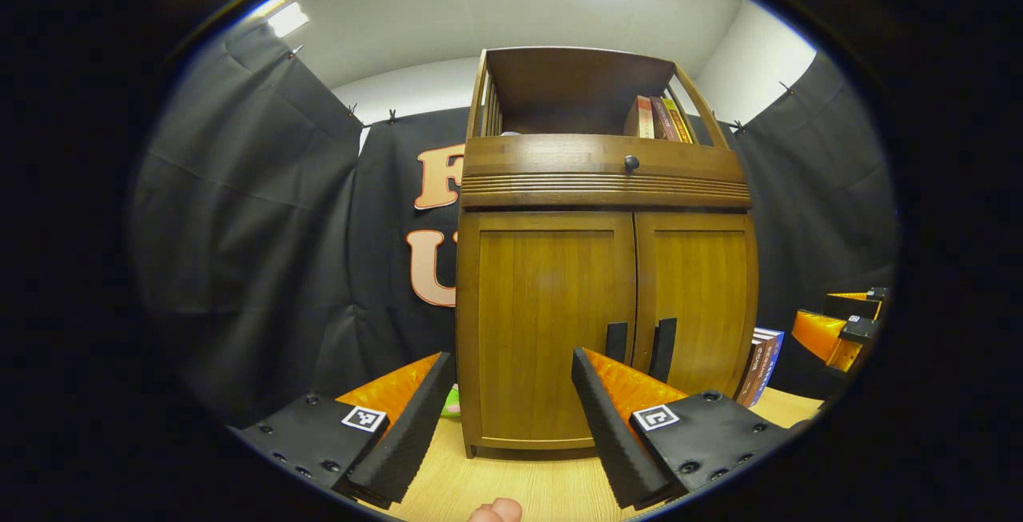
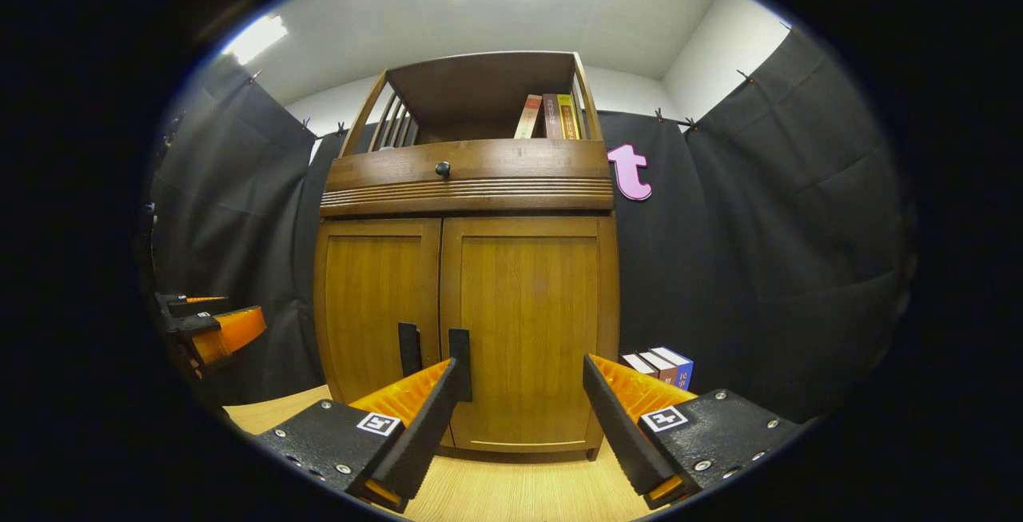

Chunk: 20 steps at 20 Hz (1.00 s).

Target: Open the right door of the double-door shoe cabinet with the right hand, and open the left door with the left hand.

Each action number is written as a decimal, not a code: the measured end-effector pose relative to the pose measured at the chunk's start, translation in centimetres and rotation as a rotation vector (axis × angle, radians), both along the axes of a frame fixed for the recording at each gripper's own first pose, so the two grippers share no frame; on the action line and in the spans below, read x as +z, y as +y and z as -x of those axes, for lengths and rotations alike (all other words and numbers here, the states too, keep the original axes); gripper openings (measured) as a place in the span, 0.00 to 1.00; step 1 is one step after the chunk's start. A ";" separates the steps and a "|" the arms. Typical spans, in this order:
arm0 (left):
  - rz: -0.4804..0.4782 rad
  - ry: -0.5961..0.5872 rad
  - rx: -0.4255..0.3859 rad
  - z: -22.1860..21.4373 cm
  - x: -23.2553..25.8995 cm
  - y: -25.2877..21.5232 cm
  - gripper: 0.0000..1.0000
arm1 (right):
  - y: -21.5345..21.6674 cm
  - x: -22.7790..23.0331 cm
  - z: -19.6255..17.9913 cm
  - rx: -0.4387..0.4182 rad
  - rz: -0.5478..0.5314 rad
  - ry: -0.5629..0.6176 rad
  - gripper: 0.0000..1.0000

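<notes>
While both doors are shut, the cabinet (image 1: pixel 607 266) stands upright on a pale wooden table (image 1: pixel 511 482), against the black cloth wall.

In the left gripper view, the left gripper (image 1: pixel 511 394) points level at the left door (image 1: pixel 547 330), its fingers spread wide and holding nothing, short of the wood. A fingertip (image 1: pixel 495 511) of the holding hand shows at the bottom edge. Two dark upright handles (image 1: pixel 639 346) sit side by side where the doors meet.

In the right gripper view, the right gripper (image 2: pixel 519 398) likewise faces the right door (image 2: pixel 527 330), fingers wide apart and empty. Its left finger (image 2: pixel 419 426) overlaps the right handle (image 2: pixel 459 362); contact cannot be told.

Books (image 2: pixel 659 366) stand beside the cabinet's right side, more on its top shelf (image 2: pixel 551 116).
</notes>
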<state>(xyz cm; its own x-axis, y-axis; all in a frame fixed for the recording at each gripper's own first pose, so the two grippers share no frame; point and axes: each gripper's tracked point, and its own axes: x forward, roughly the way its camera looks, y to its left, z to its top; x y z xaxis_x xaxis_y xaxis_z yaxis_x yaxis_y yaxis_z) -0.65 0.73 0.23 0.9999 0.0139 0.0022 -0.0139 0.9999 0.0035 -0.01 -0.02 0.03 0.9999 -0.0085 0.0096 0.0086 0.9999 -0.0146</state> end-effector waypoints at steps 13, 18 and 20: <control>-0.009 0.003 0.021 0.3 0.2 1.0 0.99 | 0.2 -0.1 -0.2 0.016 -0.005 -0.001 0.94; -0.001 0.001 0.021 0.1 0.2 1.2 0.98 | 0.5 0.0 -0.2 0.027 0.002 0.004 0.94; -0.001 0.002 0.023 0.3 0.1 1.4 0.96 | 0.6 0.2 -0.4 0.033 0.007 -0.007 0.94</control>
<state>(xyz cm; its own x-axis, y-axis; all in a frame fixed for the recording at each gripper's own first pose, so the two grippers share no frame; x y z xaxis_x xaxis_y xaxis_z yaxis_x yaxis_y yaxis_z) -0.95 2.10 0.38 0.9993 0.0368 0.0007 -0.0368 0.9993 0.0044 0.36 0.61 0.24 0.9996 0.0249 0.0166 -0.0245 0.9995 -0.0221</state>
